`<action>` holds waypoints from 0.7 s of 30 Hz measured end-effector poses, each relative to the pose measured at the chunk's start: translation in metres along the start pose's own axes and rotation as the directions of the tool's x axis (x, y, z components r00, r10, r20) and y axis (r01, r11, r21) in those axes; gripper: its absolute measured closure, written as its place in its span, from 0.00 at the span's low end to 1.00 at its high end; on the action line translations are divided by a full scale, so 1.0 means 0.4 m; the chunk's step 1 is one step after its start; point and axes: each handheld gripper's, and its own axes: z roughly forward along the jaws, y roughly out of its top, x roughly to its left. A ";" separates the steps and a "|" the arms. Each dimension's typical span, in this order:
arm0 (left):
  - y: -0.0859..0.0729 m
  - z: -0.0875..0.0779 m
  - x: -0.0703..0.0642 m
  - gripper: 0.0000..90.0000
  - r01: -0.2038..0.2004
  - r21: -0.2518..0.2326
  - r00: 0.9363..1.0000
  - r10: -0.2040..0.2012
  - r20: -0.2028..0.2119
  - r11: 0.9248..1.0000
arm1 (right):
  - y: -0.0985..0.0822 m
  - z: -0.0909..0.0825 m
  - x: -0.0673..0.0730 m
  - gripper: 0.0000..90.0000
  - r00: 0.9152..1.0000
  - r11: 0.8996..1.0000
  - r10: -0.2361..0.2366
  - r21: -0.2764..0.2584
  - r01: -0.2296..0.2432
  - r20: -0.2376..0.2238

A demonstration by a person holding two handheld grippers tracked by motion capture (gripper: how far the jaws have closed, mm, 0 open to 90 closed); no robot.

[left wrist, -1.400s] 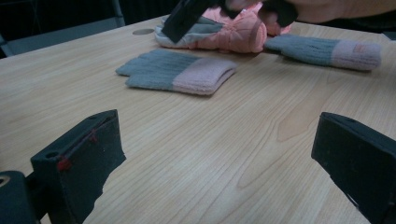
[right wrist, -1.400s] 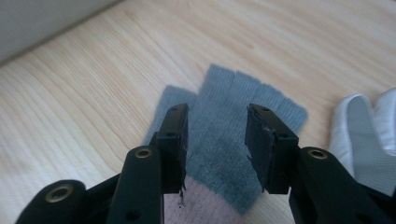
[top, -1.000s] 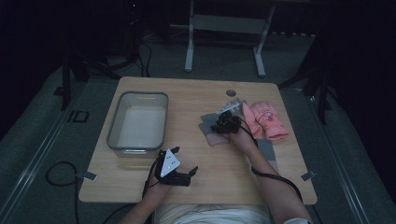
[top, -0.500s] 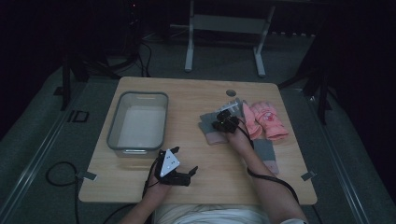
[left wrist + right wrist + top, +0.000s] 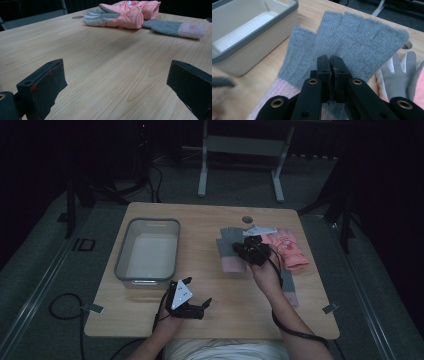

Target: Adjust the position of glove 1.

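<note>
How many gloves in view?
4, I think: held knit glove in the right gripper, second knit glove lying flat, pink gloves, apparently two, stacked beyond it. More may be hidden.

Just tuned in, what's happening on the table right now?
The person's right gripper is shut on a grey knit glove with a pink cuff, beside the pink gloves. The left gripper rests open near the table's front edge, holding nothing. The grey-rimmed bin on the left is empty.
</note>
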 end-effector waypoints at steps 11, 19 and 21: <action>0.000 0.000 0.000 0.02 -0.001 -0.002 1.000 0.001 -0.004 1.000 | -0.117 -0.050 0.063 0.96 0.999 0.998 0.037 0.042 -0.037 0.009; 0.000 0.000 -0.001 0.02 -0.004 -0.001 1.000 0.004 -0.002 1.000 | -0.208 -0.018 0.064 0.96 0.995 0.989 0.095 0.113 -0.095 0.006; 0.000 0.000 -0.001 0.02 -0.002 0.000 1.000 0.002 -0.002 1.000 | -0.225 -0.009 0.062 0.96 0.995 0.987 0.104 0.122 -0.104 0.012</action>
